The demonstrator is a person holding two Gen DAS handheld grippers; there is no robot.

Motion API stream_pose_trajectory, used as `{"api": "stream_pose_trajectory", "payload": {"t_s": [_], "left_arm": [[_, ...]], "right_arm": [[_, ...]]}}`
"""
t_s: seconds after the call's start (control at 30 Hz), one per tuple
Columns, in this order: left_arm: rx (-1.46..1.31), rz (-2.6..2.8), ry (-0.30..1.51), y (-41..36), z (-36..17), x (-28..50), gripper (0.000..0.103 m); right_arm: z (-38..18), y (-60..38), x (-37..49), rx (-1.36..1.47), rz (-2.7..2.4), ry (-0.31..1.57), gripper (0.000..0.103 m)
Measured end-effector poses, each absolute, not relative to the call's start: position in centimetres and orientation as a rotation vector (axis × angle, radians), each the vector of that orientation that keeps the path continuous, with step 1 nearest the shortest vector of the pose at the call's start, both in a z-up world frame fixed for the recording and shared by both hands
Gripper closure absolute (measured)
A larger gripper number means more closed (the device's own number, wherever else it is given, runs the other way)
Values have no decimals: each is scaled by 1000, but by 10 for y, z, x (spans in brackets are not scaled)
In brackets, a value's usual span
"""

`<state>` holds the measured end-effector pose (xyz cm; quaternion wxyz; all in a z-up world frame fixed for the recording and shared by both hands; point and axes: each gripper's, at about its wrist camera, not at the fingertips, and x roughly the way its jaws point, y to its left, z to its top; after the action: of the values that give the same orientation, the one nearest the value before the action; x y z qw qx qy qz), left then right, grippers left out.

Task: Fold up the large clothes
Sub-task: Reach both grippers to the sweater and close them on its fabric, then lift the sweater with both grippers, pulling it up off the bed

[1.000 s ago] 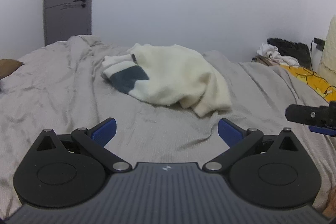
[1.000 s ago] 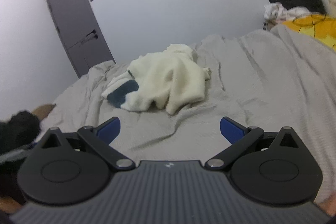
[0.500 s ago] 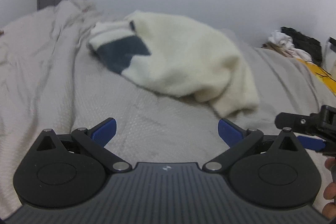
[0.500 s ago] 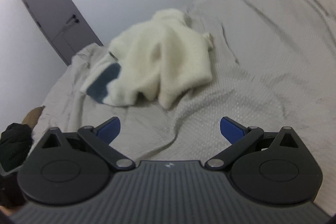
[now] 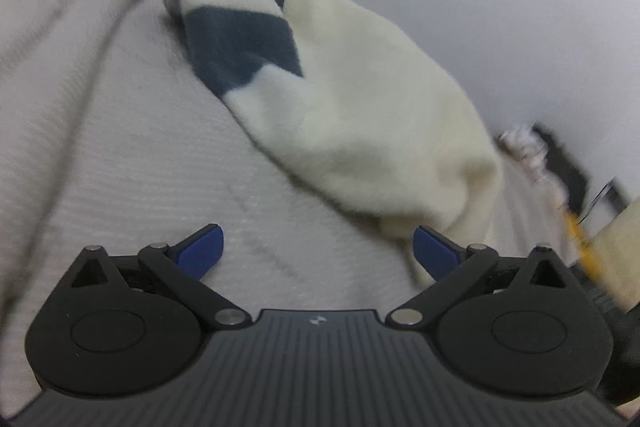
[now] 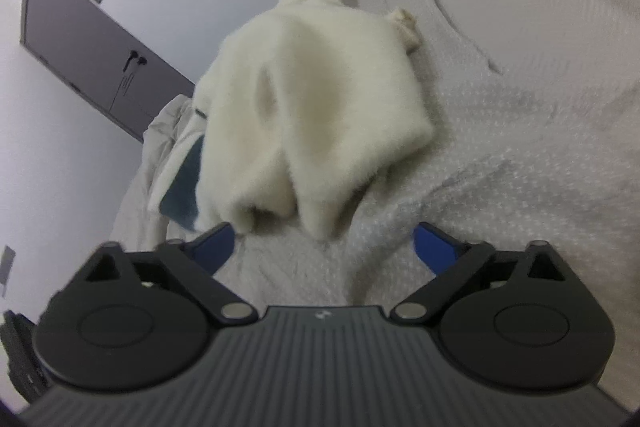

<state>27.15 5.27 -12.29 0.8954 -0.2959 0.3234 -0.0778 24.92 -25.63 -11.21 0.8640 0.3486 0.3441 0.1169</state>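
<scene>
Bed (image 5: 120,147) (image 6: 520,127), grey cover. Cream sweater (image 5: 360,99) (image 6: 320,115) crumpled on it, just ahead of both tools. Left gripper (image 5: 318,251) and right gripper (image 6: 322,247): jaws wide, empty, near sweater's edge.

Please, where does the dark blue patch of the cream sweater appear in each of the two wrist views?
Left wrist: the dark blue patch sits upper centre-left, on the sweater's left end.
Right wrist: the patch is at centre-left, mostly hidden behind the cream fleece.
Shared landmark: the cream sweater on the grey bedcover.
</scene>
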Motion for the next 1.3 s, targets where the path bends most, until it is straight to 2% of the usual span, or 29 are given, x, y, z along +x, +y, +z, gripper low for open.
{"api": "stream_pose_trajectory", "payload": {"t_s": [0.03,0.1,0.2,0.4,0.57,0.63,0.73,0.8,1.03,1.3], "left_arm": [[-664,-179,661,56,-125,274,12],[-772,-231,641,62,-130,282,14],[-886,-305,645,62,-138,299,21],[-1040,-356,636,63,-157,338,31],[-1081,-324,612,72,-168,357,55],[-1076,-318,598,74,-166,359,72],[-1040,-311,548,77,-151,356,88],[-1000,-305,498,78,-133,351,93],[-931,-306,333,93,-69,311,97],[-905,-303,280,101,-23,242,99]], "right_arm": [[-116,-258,252,750,249,726,19],[-123,-261,257,812,258,732,22],[-129,-267,263,894,258,721,36],[-136,-286,274,1060,221,648,42],[-133,-288,282,1057,203,614,58],[-132,-288,282,1044,202,604,63],[-126,-288,283,1015,207,594,73],[-118,-290,285,992,215,584,76],[-87,-305,267,903,229,515,81],[-56,-307,226,866,309,449,84]]}}
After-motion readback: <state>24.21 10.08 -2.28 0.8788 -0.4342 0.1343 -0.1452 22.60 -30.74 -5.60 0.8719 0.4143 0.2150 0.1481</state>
